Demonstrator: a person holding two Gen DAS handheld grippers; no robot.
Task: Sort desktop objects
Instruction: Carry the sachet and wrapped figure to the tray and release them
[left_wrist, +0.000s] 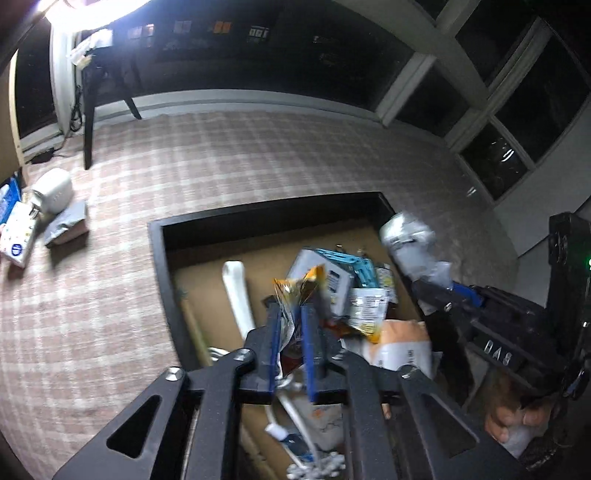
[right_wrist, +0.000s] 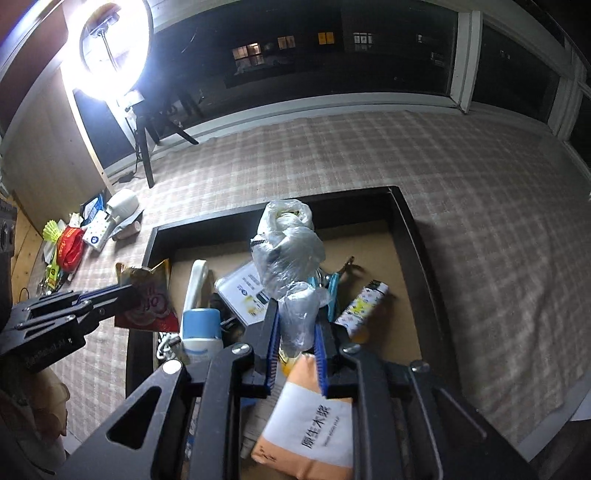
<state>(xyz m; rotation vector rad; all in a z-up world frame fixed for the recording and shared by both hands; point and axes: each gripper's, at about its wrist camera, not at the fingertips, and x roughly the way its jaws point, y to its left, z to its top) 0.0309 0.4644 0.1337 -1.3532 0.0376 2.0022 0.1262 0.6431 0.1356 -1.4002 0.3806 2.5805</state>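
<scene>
Sorting was partly done: a small pile (right_wrist: 79, 236) lay by the desk's (right_wrist: 480, 221) left edge, while the tray (right_wrist: 406, 214) stayed crowded. The left gripper (left_wrist: 291, 332) pinched a snack packet (left_wrist: 295, 291); the right gripper (right_wrist: 295, 332) pinched a crumpled plastic bag (right_wrist: 288, 243).

Plaid carpet (right_wrist: 369, 155), dark windows (left_wrist: 517, 92), glaring ring light (right_wrist: 110, 48)

Bright ring light (right_wrist: 110, 48) on a dark stand (glaring), checked cloth (right_wrist: 369, 155) over the surface, dark windows (left_wrist: 517, 92) behind
</scene>
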